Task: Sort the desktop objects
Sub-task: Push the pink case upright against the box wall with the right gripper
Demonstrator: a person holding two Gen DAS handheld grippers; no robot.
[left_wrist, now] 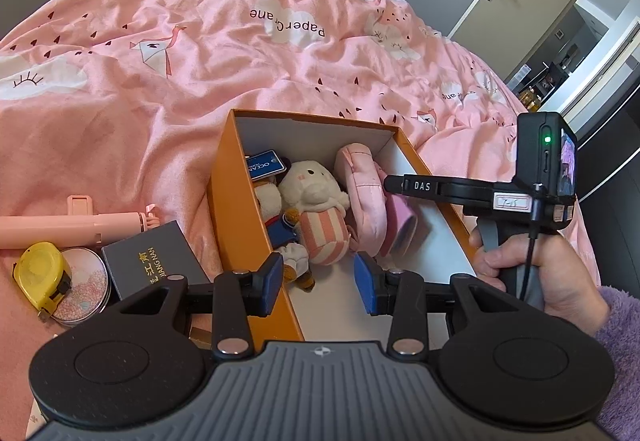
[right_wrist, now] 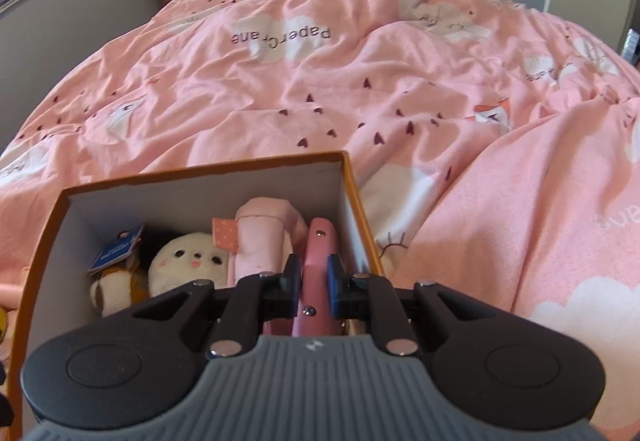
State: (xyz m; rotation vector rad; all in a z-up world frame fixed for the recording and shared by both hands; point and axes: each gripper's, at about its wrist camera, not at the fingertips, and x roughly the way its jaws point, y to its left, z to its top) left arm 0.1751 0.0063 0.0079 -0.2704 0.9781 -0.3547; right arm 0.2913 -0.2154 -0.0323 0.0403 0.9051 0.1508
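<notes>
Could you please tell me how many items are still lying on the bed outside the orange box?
4, all left of the box: a pink stick, a yellow tape measure, a round tin and a dark booklet. More may be hidden behind the tongs.

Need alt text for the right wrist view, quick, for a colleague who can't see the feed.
The right gripper is shut on a flat pink case, holding it on edge inside an orange box against its right wall. A white plush toy and a pink pouch lie beside it; a pink duvet fills the background.
</notes>
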